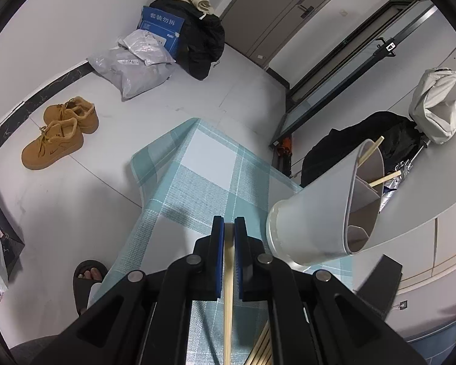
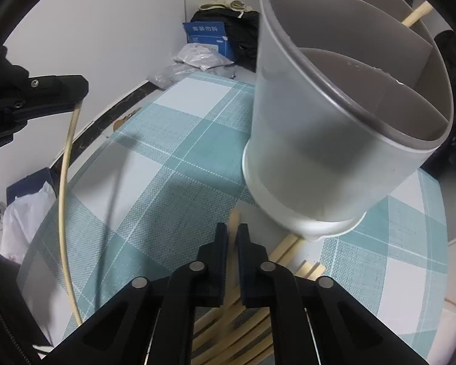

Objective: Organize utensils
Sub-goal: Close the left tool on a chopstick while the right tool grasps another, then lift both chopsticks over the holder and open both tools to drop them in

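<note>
My left gripper (image 1: 229, 223) is shut on a wooden chopstick (image 1: 228, 289) and holds it above the checked tablecloth (image 1: 197, 164); the same gripper (image 2: 76, 103) and its chopstick (image 2: 64, 182) show at the left of the right wrist view. A grey divided utensil holder (image 1: 316, 213) stands to the right with two chopsticks (image 1: 371, 150) inside. In the right wrist view the holder (image 2: 319, 158) is close ahead. My right gripper (image 2: 233, 228) is shut on a chopstick (image 2: 234, 217) over a pile of loose chopsticks (image 2: 291, 251) on the cloth.
The table has a teal and white checked cloth (image 2: 155, 158). On the floor beyond are tan shoes (image 1: 57, 133), plastic bags (image 1: 136, 64), a blue box (image 1: 161, 27) and black clothing (image 1: 203, 45). A person's sandalled foot (image 1: 88, 276) is by the table edge.
</note>
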Action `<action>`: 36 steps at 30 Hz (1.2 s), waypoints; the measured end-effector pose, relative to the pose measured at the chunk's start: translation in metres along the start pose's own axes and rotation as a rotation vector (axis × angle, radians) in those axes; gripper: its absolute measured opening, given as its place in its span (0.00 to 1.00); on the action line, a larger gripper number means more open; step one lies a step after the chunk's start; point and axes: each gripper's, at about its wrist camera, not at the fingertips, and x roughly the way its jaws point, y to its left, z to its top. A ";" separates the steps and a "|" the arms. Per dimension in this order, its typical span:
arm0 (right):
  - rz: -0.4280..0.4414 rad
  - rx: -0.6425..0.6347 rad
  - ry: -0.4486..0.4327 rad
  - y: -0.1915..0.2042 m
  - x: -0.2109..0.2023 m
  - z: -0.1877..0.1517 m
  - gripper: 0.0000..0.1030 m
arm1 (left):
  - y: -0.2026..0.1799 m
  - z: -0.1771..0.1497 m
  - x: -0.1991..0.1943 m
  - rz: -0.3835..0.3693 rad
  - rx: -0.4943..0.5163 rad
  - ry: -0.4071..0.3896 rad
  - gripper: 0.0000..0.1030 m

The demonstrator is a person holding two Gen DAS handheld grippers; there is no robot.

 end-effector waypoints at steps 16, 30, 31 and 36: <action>0.166 0.365 -0.206 -0.071 -0.097 -0.056 0.05 | -0.015 -0.012 0.002 -0.002 0.047 0.015 0.02; 0.289 0.427 -0.448 -0.090 -0.151 -0.071 0.05 | -0.078 -0.038 -0.029 -0.019 0.260 -0.033 0.02; 0.290 0.426 -0.459 -0.090 -0.152 -0.071 0.05 | -0.081 -0.040 -0.030 -0.015 0.270 -0.034 0.02; 0.303 0.434 -0.498 -0.097 -0.163 -0.074 0.05 | -0.101 -0.046 -0.040 -0.010 0.312 -0.043 0.02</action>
